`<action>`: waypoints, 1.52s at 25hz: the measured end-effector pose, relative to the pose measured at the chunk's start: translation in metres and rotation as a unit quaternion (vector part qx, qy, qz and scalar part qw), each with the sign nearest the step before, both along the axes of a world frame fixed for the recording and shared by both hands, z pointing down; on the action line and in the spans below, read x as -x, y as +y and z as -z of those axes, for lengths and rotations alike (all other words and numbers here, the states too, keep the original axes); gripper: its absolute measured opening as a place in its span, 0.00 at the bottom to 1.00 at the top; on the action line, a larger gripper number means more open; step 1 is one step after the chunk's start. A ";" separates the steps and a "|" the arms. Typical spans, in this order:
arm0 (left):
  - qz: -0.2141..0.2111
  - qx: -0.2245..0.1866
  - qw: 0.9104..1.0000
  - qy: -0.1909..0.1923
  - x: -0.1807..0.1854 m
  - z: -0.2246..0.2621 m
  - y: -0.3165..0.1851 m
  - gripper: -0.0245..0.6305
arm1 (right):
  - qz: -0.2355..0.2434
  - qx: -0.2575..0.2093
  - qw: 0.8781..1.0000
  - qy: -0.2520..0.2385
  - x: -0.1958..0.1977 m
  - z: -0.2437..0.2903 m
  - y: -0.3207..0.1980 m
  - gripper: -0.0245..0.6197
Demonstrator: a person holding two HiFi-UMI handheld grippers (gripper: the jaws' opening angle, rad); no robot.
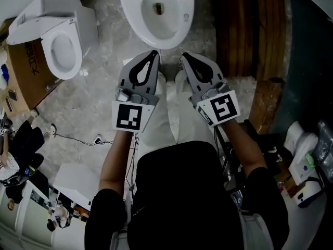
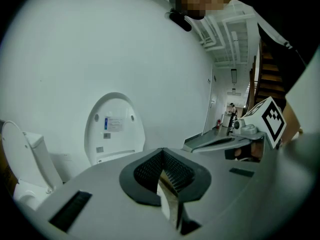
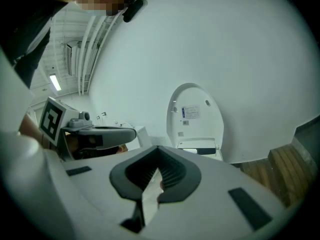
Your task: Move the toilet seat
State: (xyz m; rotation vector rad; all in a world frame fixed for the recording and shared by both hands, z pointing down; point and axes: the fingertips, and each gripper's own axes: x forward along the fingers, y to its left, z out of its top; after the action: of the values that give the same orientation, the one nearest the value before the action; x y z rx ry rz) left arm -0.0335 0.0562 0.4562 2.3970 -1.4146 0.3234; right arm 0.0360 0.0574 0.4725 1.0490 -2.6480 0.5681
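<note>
Underfoot, the floor (image 1: 104,105) is mottled grey-white stone, and a plain white wall (image 2: 100,49) curves across both gripper views. To my right, dark wooden stairs (image 1: 244,30) rise beside the wall. A thin cable (image 1: 73,138) trails over the stone to my left.

I count two toilets. The nearer toilet (image 1: 179,14) stands straight ahead of me with its bowl open. The second toilet (image 1: 62,46), with its tank behind it, sits well apart on the left, just beside one cardboard box (image 1: 23,72).

I count two grippers, one in each of my hands, held side by side over my legs and pointing at the nearer toilet. The left gripper (image 1: 154,53) has its jaws pressed together with nothing between them. The right gripper (image 1: 183,57) is the same: jaws together and empty. Each carries one cube with square markers.

The toilet seat (image 2: 114,126) stands raised, upright against the wall behind the nearer bowl, with a printed label and two small round bumpers on the face turned toward me. Whether ring and lid are both up I cannot tell. Neither gripper touches it.
</note>
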 end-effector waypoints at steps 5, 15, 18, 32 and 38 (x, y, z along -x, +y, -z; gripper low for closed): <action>-0.016 0.006 1.000 -0.002 -0.002 -0.034 -0.008 0.05 | -0.011 -0.005 1.000 0.006 0.002 -0.027 -0.014 0.05; -0.034 0.025 0.999 0.002 -0.010 -0.111 -0.015 0.05 | -0.024 -0.003 0.999 0.036 -0.006 -0.095 -0.027 0.05; -0.033 0.034 0.999 0.004 -0.011 -0.133 -0.009 0.05 | -0.029 0.007 0.999 0.038 -0.006 -0.115 -0.024 0.05; -0.089 0.051 0.994 -0.049 -0.029 -0.238 0.002 0.05 | 0.044 0.028 0.994 0.093 0.012 -0.193 -0.015 0.05; -0.169 0.048 0.976 -0.133 -0.031 -0.278 0.003 0.05 | 0.139 0.031 0.974 0.175 0.022 -0.243 -0.005 0.05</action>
State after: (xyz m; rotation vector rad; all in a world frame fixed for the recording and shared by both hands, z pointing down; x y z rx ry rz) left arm -0.0027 0.0596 0.7341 2.5809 -1.0525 0.8044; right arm 0.0142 0.0524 0.7158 0.6710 -2.3879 0.3650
